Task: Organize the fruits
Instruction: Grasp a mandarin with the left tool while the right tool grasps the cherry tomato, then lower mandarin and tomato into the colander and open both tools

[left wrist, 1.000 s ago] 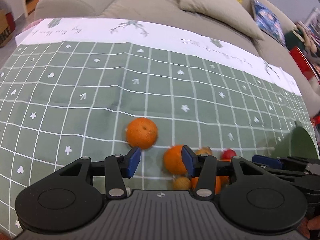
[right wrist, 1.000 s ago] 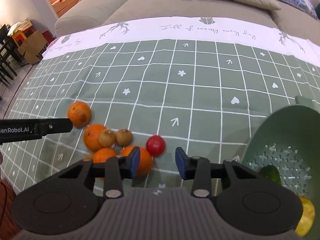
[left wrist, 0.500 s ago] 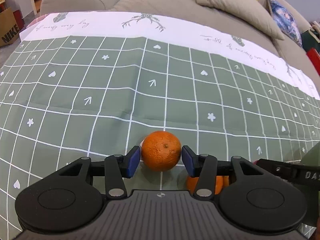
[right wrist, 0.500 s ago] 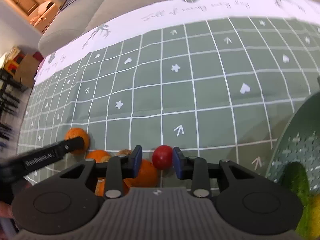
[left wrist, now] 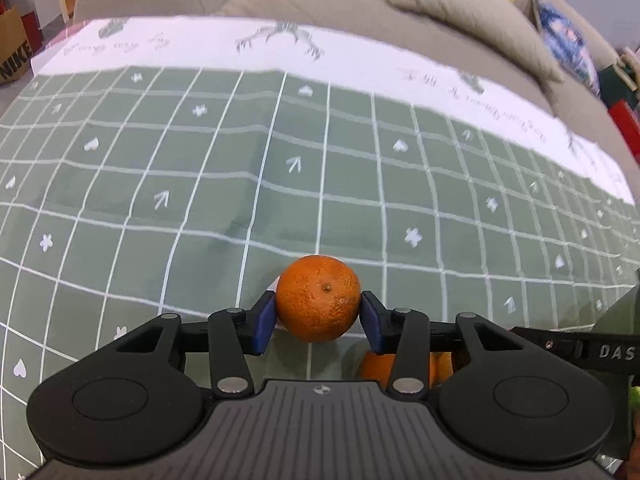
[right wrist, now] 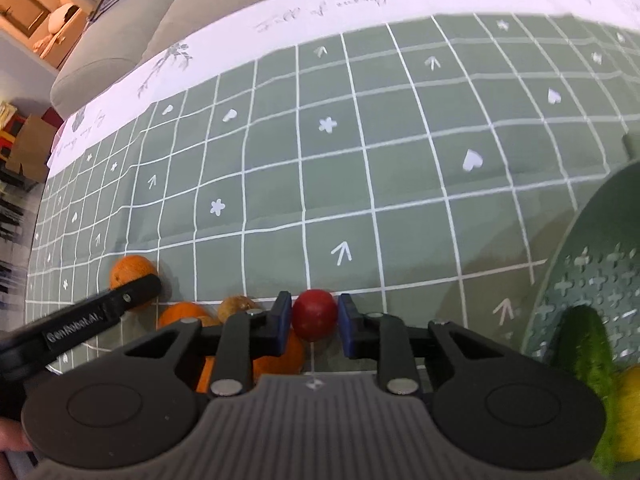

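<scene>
Left gripper (left wrist: 318,318) pinches one dimpled orange (left wrist: 318,298) between its blue pads, low over the green checked table (left wrist: 200,200). Right gripper (right wrist: 314,322) brackets a smooth red round fruit (right wrist: 314,314); whether the pads touch it cannot be told. Four oranges show in the right wrist view, one brownish fruit (right wrist: 236,306) among them. Two fruits, a green one (right wrist: 586,348) and a yellow one (right wrist: 630,412), lie in the green colander (right wrist: 600,276).

The right gripper (right wrist: 311,320) hid most of the oranges (right wrist: 280,354) behind it; the frame's edge cut off the colander (right wrist: 592,280)
</scene>
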The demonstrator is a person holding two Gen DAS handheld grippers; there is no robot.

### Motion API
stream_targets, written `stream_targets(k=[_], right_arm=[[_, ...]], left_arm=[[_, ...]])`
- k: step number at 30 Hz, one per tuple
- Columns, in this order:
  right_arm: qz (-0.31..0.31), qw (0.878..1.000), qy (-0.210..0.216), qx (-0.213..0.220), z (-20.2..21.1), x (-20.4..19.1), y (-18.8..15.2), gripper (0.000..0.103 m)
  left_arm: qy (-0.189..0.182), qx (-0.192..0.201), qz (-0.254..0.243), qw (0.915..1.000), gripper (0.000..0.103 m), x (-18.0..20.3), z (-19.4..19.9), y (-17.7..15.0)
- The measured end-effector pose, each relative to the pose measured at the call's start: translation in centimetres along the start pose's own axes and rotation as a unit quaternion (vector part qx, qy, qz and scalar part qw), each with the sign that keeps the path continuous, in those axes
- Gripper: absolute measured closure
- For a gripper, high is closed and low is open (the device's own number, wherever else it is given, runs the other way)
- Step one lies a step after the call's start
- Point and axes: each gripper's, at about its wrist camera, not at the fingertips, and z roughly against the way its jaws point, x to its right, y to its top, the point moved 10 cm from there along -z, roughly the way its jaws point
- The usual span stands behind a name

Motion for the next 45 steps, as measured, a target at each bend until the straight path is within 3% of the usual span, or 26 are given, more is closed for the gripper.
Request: stream_targets(k=[8,14,19,25,35,45], right_arm=[[0.041,0.998,0.007,0.039,4.8,-0.7,0.4,0.083],[0.066,0.996,0.008,0.061,9.7,0.6,-0.3,0.083],[0.073,0.995,-0.014,0.067,13.1,3.7,-1.7,0.083],[0.071,0.995,-0.046,0.056,15.3,8.5,-3.7,0.083],[0.098,0.992,-0.077,0.023,15.6,14.2,-6.7,0.083],[0.139,0.987,-0.083,-0.004,13.4,14.8,-7.2,0.083]], left_arm=[[-0.037,0.019,-0.007,0.9991,0.053,3.3,4.4,0.7],[-0.084,0.018,-0.040,0.9955,0.053,8.4,7.5,-0.1],[-0.143,0.001,-0.082,0.9864,0.053,13.9,9.1,-1.9],[-0.188,-0.026,-0.135,0.9726,0.053,19.9,9.6,-4.4],[-0.195,-0.069,-0.204,0.9570,0.053,25.7,8.6,-8.3],[-0.189,-0.094,-0.225,0.9512,0.053,27.1,6.8,-9.1]])
